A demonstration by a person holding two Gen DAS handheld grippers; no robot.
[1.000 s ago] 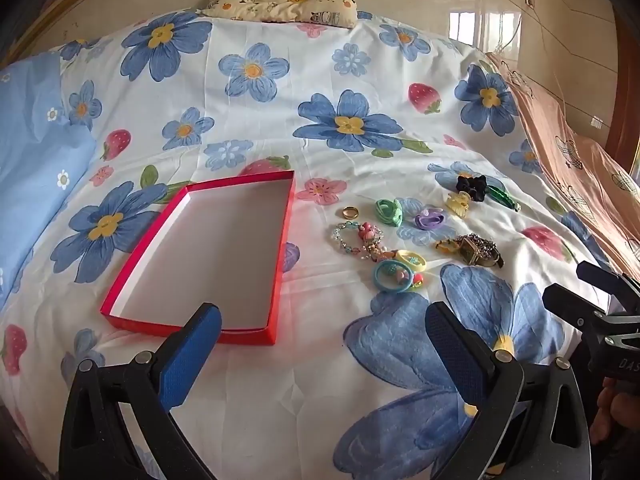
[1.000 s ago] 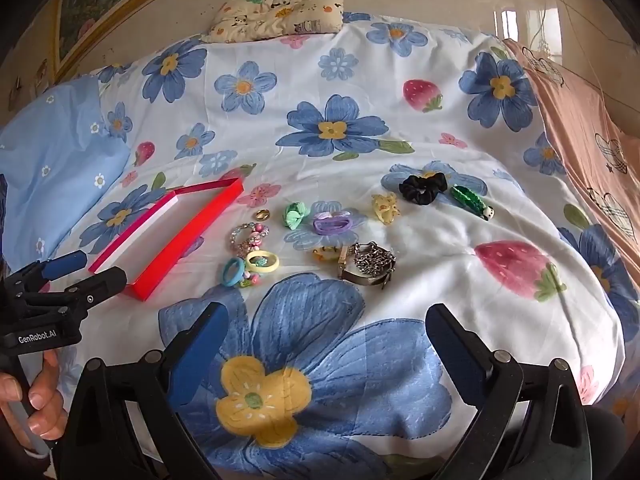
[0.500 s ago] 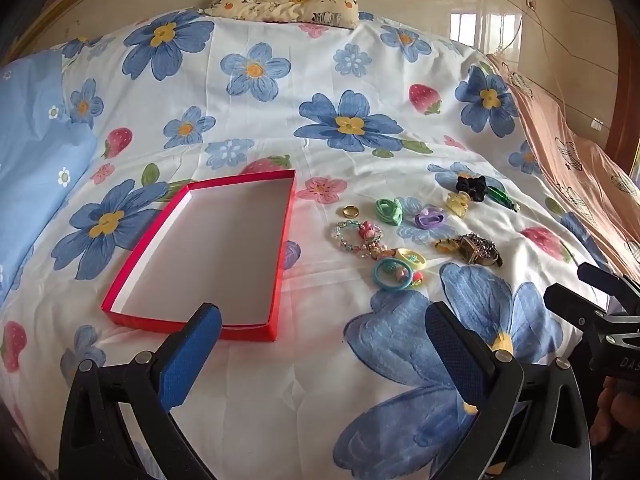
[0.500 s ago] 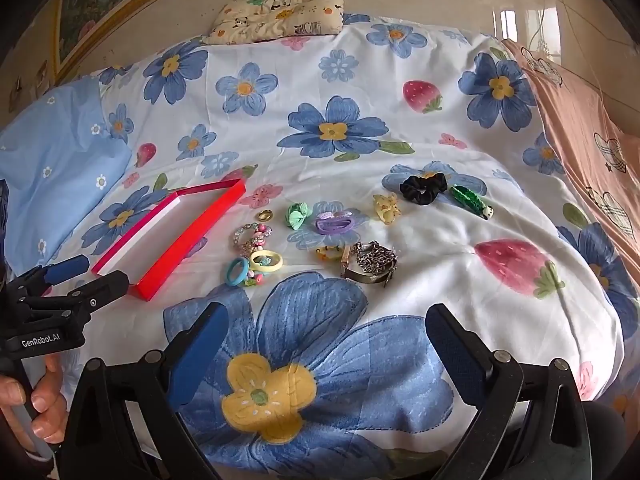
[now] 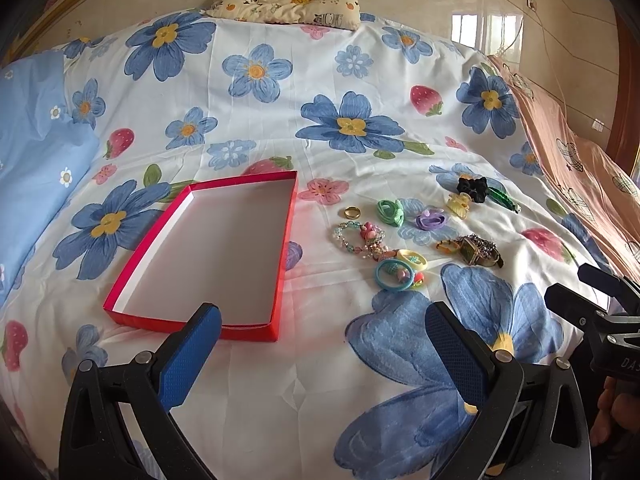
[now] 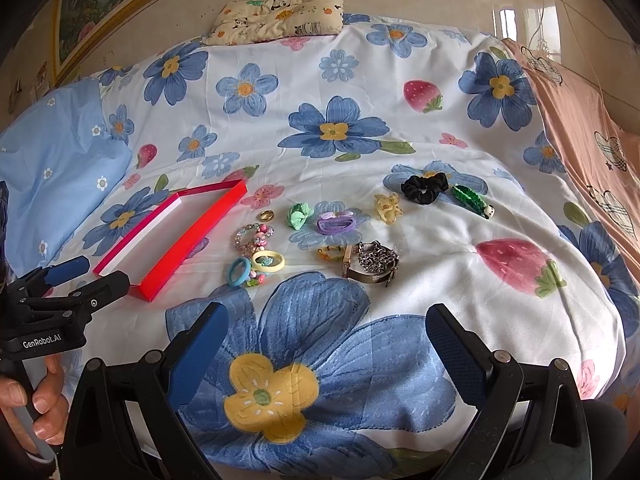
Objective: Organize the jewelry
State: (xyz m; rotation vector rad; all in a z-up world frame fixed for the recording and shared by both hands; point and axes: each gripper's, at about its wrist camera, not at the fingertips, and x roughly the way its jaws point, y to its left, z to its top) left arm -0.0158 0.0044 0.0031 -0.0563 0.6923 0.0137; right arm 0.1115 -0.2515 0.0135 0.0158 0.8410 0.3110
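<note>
Nothing is in the red box (image 5: 216,248) yet; it lies empty on the flowered bedspread (image 5: 280,380), and all the jewelry sits just to its right. Both tongs are spread wide and hold nothing: the left gripper (image 5: 322,350) hangs at the box's near edge, the right gripper (image 6: 326,350) well short of the pile.

The trouble I would expect is the soft quilt. Pressing down for the gold ring (image 5: 352,212), closest to the box's right wall, could sink the fabric and let the ring slide. The beaded bracelet (image 5: 360,236) touches the blue hair tie (image 5: 393,276) and the yellow one (a real tangle), so one pinch may drag several along.

The left view looks down into the box's bare white floor. The right view hides that floor, but shows the chain bracelet (image 6: 372,264) and black scrunchie (image 6: 424,188), far right of the box, more clearly.
</note>
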